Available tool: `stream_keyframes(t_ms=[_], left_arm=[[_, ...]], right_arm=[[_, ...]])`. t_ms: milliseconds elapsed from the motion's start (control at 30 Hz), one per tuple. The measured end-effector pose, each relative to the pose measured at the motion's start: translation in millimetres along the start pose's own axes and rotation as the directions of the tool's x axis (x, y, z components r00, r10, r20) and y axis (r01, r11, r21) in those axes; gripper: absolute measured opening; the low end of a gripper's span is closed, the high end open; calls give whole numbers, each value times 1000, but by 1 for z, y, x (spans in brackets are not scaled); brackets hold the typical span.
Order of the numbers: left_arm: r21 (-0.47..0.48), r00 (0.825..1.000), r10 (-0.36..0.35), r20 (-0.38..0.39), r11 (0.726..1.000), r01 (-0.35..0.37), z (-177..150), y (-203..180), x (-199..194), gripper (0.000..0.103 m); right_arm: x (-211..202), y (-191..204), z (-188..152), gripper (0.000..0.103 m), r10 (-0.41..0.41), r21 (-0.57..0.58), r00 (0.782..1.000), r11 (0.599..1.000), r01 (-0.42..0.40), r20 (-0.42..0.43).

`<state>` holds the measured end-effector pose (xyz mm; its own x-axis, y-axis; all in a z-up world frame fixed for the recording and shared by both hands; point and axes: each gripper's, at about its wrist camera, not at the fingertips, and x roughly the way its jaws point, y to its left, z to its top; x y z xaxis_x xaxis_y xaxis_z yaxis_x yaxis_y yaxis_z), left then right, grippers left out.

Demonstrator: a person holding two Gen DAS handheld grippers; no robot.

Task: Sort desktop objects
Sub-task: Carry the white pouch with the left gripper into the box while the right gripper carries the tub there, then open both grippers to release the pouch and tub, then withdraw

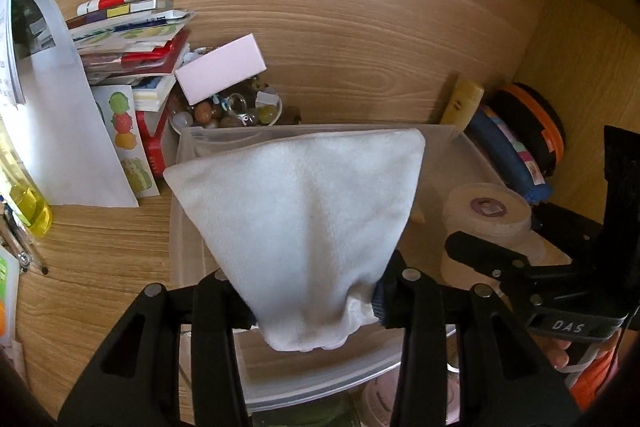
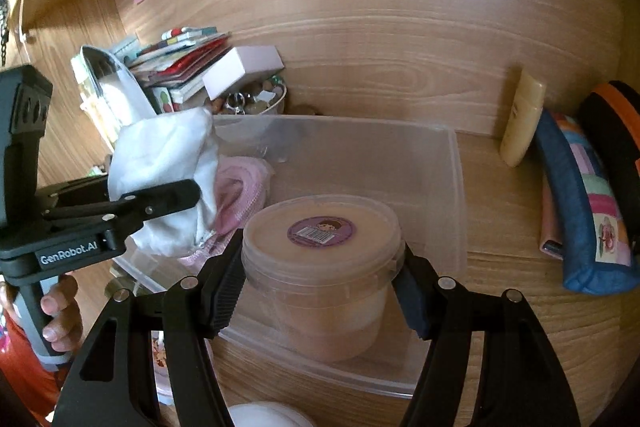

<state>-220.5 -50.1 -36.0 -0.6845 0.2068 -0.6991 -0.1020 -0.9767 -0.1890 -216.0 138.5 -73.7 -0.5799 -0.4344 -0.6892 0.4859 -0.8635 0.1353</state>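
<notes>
Two close wrist views down along each gripper's fingers, both over the bin (image 1: 472,147) (image 2: 452,163).

- The clear bin (image 2: 456,163) has open room along its far and right inner walls; the tub (image 2: 320,263) fills its near middle and pink cloth (image 2: 240,191) its left side.
- The white cloth (image 1: 296,223) hangs over the bin's left part, blocking entry from above there.
- Left of the bin, a stack of books (image 1: 132,43), a bowl of stones (image 1: 228,111) and a pink box (image 1: 220,69) crowd the far-left corner.
- Right of the bin, bare desk (image 2: 500,227) leaves a lane, bounded by a pencil case (image 2: 580,203) and a bottle (image 2: 522,119).
</notes>
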Motion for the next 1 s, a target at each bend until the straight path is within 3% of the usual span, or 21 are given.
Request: stream_keyframes(t_ms=[200,300,367,467,600,833,1000], left_arm=[[3,999,28,28,1000,-28,0,0,-6,61],[18,997,52,56,998,-54,1,-4,-14,70],[23,996,57,74,998,-59,1,-7,-21,73],[33,992,63,110,997,-67,1,-11,-37,77],[28,984,62,165,997,-68,-2,-15,-66,98],[28,972,83,219,995,-92,-23,-17,-111,102],[27,977,95,189,994,-102,-51,-19,-122,102]], right_arm=[[5,7,-2,65,-42,-45,999,998,41,-18],[3,8,-3,74,-64,-55,998,996,64,5],[0,10,-3,85,-83,-58,996,995,84,21],[-8,14,-1,85,-77,-73,997,994,79,31],[-29,24,0,85,-104,-105,992,988,112,77],[-82,28,-17,92,-115,-119,980,984,136,165],[-107,22,-44,96,-144,-100,969,981,167,199]])
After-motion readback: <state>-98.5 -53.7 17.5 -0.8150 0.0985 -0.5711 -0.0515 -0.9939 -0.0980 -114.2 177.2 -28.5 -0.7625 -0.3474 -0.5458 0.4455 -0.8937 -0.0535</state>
